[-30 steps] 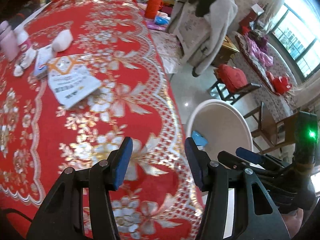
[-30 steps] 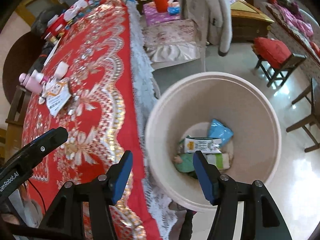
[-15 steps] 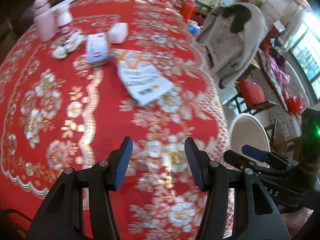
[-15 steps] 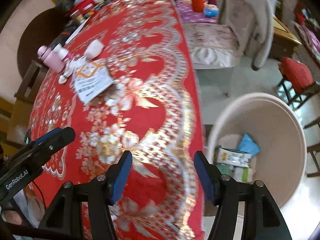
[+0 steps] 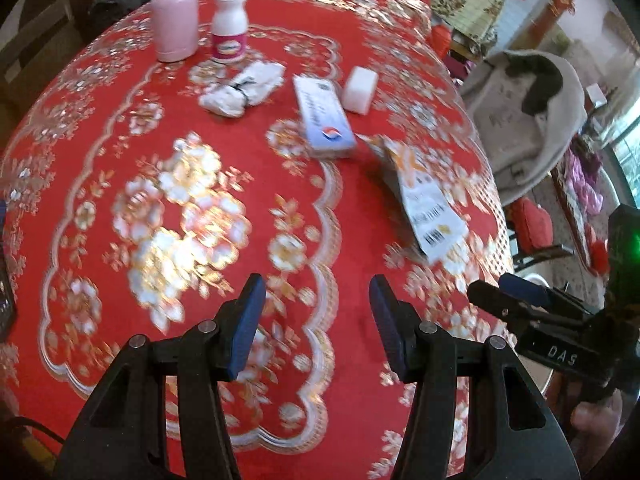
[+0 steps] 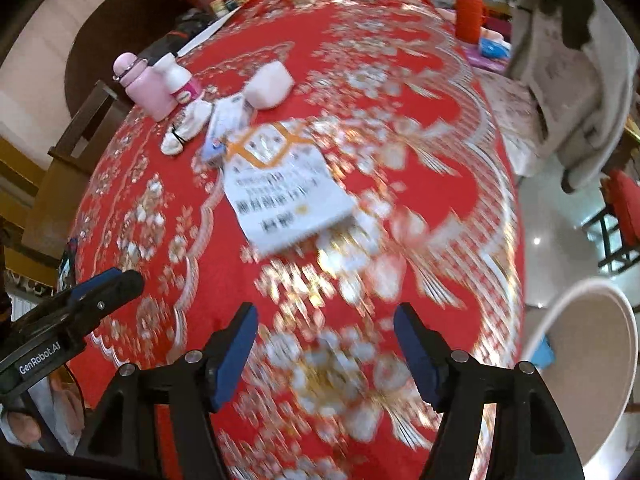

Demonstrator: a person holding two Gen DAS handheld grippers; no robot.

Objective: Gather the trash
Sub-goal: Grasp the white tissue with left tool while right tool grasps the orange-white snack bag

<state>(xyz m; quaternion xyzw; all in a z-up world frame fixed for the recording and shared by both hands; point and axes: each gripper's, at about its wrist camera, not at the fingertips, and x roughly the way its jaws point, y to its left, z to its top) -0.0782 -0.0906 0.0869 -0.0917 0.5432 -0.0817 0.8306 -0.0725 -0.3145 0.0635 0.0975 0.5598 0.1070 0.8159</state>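
Likely light, thin & slippery, the flat white-and-orange printed paper packet (image 6: 286, 184) nr the table's right edge wants pinching by its free lower edge — right gripper (image 6: 326, 350) fingers apart and just been opening with nothing between, left gripper (image 5: 316, 326) fingers apart, empty too.

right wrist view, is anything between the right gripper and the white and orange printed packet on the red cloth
Nothing visible: only bare red floral tablecloth lies between the open right gripper and the white and orange printed packet.

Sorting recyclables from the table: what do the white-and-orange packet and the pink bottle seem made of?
White-and-orange packet: probably thin paper or plastic film, flat with a printed barcode; blur leaves it open. Pink bottle: smooth matte shell, likely coated metal or plastic.
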